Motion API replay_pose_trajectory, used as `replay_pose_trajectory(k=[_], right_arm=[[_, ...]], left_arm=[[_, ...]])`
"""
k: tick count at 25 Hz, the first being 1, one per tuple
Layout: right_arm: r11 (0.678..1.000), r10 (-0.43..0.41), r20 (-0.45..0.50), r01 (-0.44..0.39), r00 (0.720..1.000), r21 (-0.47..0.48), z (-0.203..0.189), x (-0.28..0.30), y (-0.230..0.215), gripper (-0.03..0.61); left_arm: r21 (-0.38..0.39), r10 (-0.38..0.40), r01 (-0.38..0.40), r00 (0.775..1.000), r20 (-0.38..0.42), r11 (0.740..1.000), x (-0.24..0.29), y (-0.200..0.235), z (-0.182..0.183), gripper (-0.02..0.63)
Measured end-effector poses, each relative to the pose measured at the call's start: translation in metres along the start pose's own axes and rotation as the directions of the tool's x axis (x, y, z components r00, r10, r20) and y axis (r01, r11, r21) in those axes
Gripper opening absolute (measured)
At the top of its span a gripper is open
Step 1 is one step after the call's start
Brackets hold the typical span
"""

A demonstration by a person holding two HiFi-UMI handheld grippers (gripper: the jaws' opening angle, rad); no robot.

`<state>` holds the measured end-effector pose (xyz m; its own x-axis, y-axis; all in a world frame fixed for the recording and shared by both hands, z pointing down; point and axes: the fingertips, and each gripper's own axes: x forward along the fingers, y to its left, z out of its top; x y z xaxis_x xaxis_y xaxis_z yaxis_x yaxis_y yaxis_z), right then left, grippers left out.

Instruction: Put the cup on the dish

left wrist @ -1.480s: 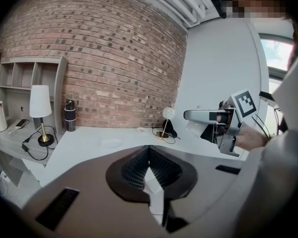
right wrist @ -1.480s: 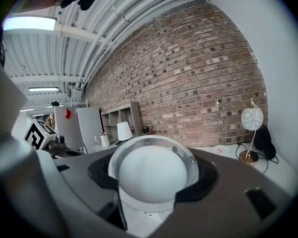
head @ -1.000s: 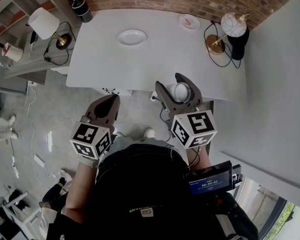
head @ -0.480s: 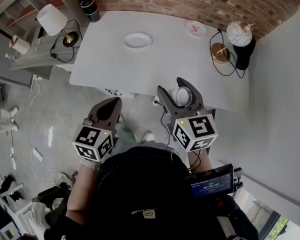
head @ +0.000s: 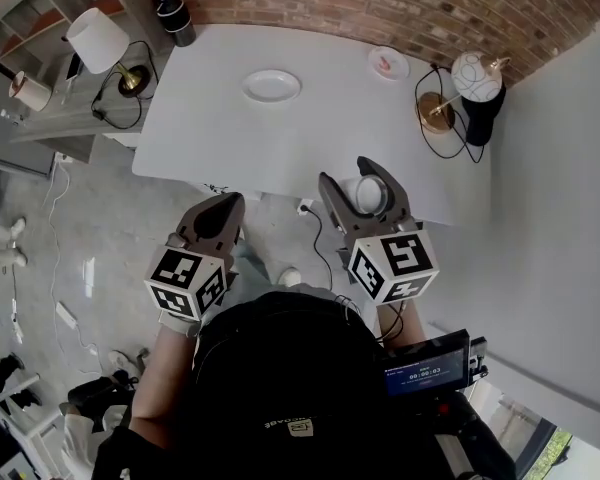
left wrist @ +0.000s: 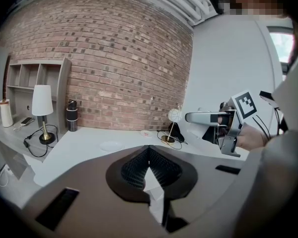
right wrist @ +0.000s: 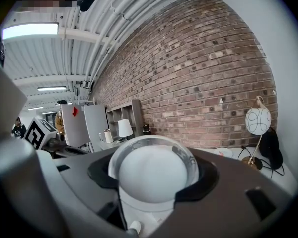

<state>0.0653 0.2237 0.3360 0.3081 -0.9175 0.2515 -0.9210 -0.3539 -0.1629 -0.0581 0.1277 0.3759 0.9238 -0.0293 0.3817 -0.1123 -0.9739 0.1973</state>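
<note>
Head view: I'm looking steeply down on the white desk set against a brick wall. My right claw is closed around the white cup, holding it over the desk's near edge. The dish sits towards the far side of the desk, well apart from the cup, with bare desktop between them. My left claw hangs off the near edge, over the floor, with its jaws together. A small pink plate lies near the far right corner, and a globe lamp stands just beyond that corner. A white-shaded lamp stands on the shelf unit to the left, and a dark flask stands by the wall.

Left gripper view: the jaws are pressed shut and nothing sits between them. Past them I see the dish lying flat on the desk, and the right claw off to the side.

Right gripper view: the cup fills the gap between the jaws, which clamp it on both sides, with its open mouth facing the camera. The globe lamp shows at the right.
</note>
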Motion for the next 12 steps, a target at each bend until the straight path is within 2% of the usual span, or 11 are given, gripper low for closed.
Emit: replay_pose_trajectory(k=[12], right_arm=[[0.999, -0.049, -0.027, 0.049, 0.998, 0.012, 0.009, 0.052, -0.003, 0.272]], left_arm=[[-0.010, -0.033, 0.033, 0.999, -0.013, 0.999, 0.025, 0.057, 0.020, 0.005]])
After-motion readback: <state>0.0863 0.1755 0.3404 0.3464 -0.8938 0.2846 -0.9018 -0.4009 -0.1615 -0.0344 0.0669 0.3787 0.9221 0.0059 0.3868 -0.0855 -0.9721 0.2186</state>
